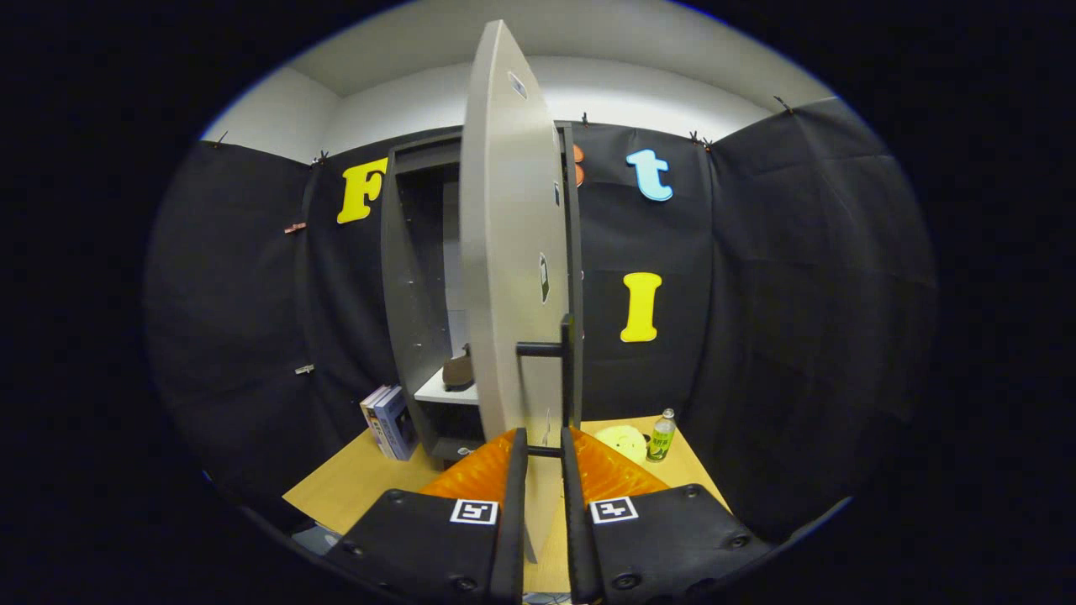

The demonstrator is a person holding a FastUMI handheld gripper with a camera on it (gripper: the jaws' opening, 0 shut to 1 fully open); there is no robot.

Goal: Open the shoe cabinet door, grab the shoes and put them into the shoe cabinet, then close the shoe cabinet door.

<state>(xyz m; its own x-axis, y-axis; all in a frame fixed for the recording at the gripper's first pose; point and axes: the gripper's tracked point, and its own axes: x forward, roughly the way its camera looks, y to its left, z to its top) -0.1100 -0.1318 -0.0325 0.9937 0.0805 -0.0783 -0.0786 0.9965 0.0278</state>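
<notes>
Shoe cabinet door [508, 252] stands half open, seen nearly edge-on in the centre of the frame, long axis vertical, its lower edge running down between the two fingers. Gripper [543, 454] sits at the bottom centre; the fingers lie close on either side of the door's edge and the lower post of the dark bar handle [565, 370], which rises just ahead of them. Whether both pads actually press on the handle I cannot tell. Shoe cabinet [412, 294] is left of the door, hinge side to the right; judged, the door must swing leftward to shut. One brown shoe [458, 370] rests on the white shelf [441, 392] inside. On the wooden table [353, 483]: books [389, 422] lower left against the cabinet, a green bottle [661, 437] and a pale round pad [622, 441] lower right.
</notes>
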